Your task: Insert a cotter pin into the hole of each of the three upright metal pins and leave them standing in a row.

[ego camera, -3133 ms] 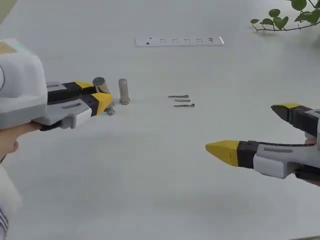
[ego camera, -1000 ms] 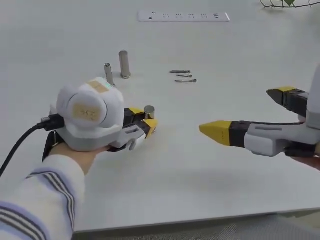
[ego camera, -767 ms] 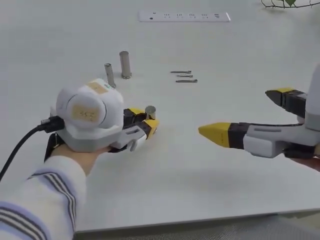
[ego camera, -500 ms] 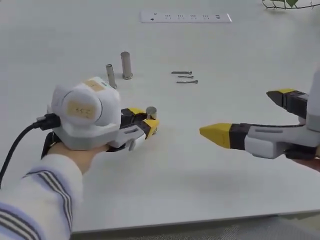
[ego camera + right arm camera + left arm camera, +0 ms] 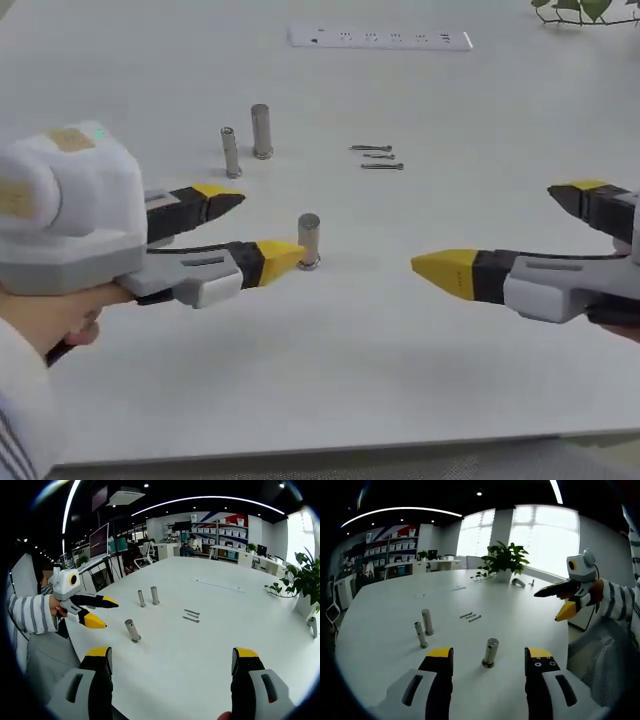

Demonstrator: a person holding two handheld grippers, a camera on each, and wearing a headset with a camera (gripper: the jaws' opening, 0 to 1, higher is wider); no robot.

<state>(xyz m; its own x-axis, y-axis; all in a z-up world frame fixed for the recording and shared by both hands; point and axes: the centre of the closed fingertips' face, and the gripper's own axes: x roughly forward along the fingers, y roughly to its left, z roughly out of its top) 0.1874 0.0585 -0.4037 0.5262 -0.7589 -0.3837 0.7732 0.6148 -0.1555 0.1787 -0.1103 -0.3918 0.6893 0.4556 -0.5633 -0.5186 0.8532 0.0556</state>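
Rig: left gripper [image 5: 270, 225] and right gripper [image 5: 483, 228] match, with grey-white plastic shells, black jaws and yellow wedge tips. Small screws [image 5: 538, 663] sit in the yellow tip at 5 o'clock of the left gripper view. The sleeve [image 5: 25, 614] is white with dark stripes.

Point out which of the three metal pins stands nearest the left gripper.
The lone pin in front, just off the left gripper's open jaws. The other two, a thin pin and a thicker pin, stand paired farther back.
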